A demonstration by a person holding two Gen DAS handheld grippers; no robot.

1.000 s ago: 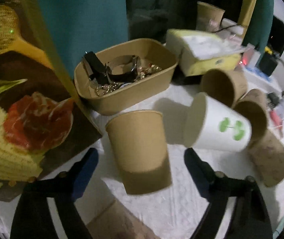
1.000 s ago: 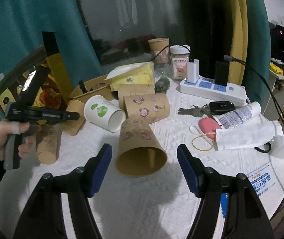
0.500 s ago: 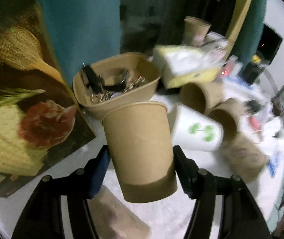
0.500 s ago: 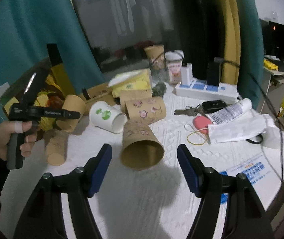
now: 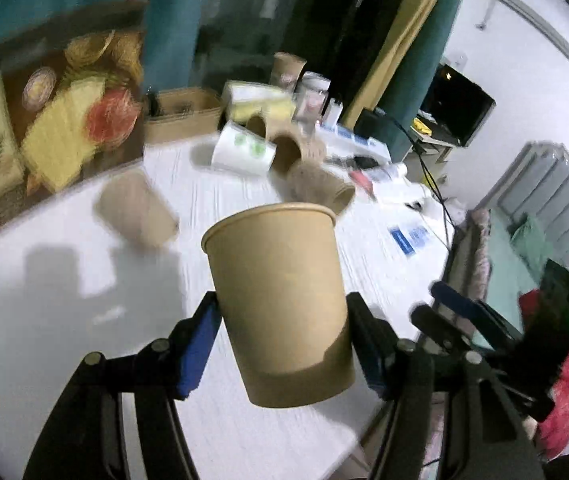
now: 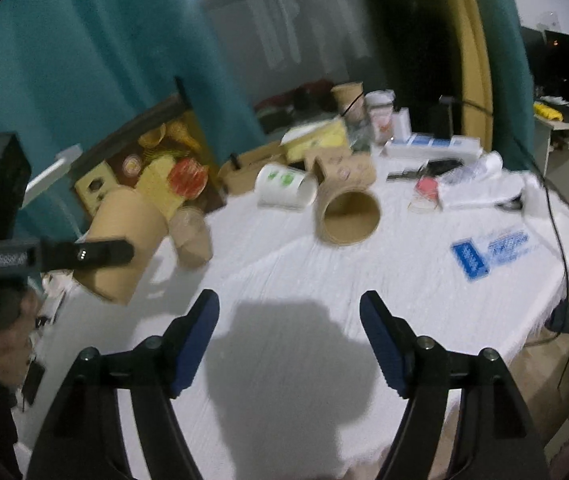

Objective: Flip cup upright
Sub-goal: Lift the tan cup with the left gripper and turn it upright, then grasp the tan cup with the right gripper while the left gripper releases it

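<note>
My left claw point(image 5: 282, 342) pinches the plain brown cup point(image 5: 280, 300) mouth-up, lifted clear of the white tabletop point(image 5: 84, 280), right claw point(image 6: 289, 344) spread with jaws just opening and nothing between them, so next I'd lower the cup onto its base and release.

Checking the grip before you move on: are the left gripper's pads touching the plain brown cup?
Touching. In the left wrist view, both pads of the left gripper press the plain brown cup's sides.
</note>
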